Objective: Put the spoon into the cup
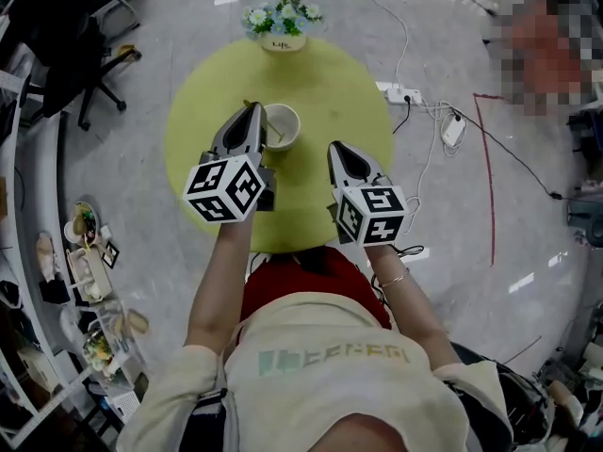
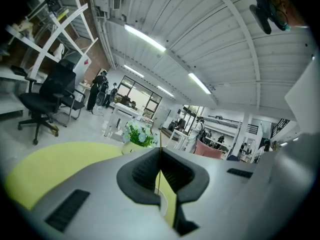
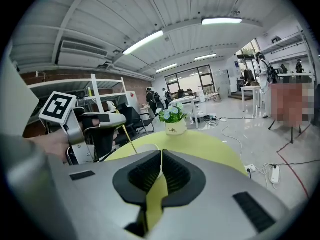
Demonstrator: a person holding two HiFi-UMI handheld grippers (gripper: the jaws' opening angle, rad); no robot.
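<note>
In the head view, both arms reach straight out over the round yellow bench (image 1: 320, 83). The left claw (image 1: 254, 109) has its tip at the rim of the cup (image 1: 281, 125), and the right claw (image 1: 334, 149) is near the cup, closer to the person. In the left gripper view, the left claw is pinched tight on the thin spoon (image 2: 159, 162), which stands up between its jaws. In the right gripper view, the right claw is closed with nothing in it, and the spoon slants down from the left claw toward the cup.

It is an office: swivel chair (image 2: 47, 96), floor cables (image 1: 406, 45).
</note>
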